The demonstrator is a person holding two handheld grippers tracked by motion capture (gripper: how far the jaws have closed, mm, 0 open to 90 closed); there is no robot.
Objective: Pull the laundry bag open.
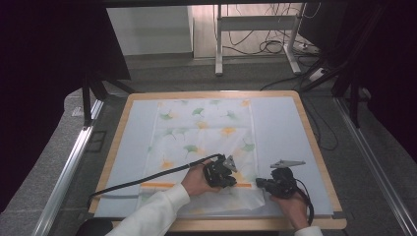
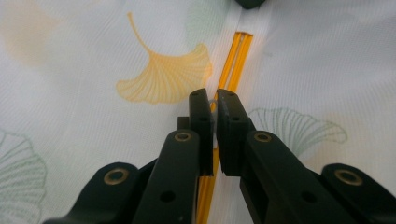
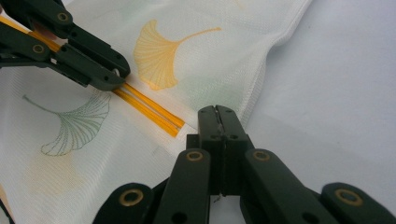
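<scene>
Wooden-edged table (image 1: 300, 105) with a pale blue mat on top, dark grey floor around it, cables and a white stand leg at the far side. Lying flat on the mat: a white mesh zipper bag (image 1: 201, 132) printed with green and orange ginkgo leaves, its orange zipper (image 3: 149, 108) running across the end nearest the person. Left gripper (image 1: 227, 173) sits over the bag near the zipper line, the hand and white sleeve behind it; its black cable trails off toward the table's left edge. In the left gripper view the jaws are drawn close together right on the orange zipper (image 2: 231, 70), with something small and pale between the tips, likely the zipper pull; cannot confirm. Right gripper (image 1: 259, 183) rests at the bag's near right corner, just beside the zipper's end. In the right gripper view its jaws are pressed fully together at the white fabric edge of the bag (image 3: 233, 60); cannot tell whether cloth is pinched between them. That same view shows the left gripper (image 3: 119, 74) with its tips at the zipper track.
</scene>
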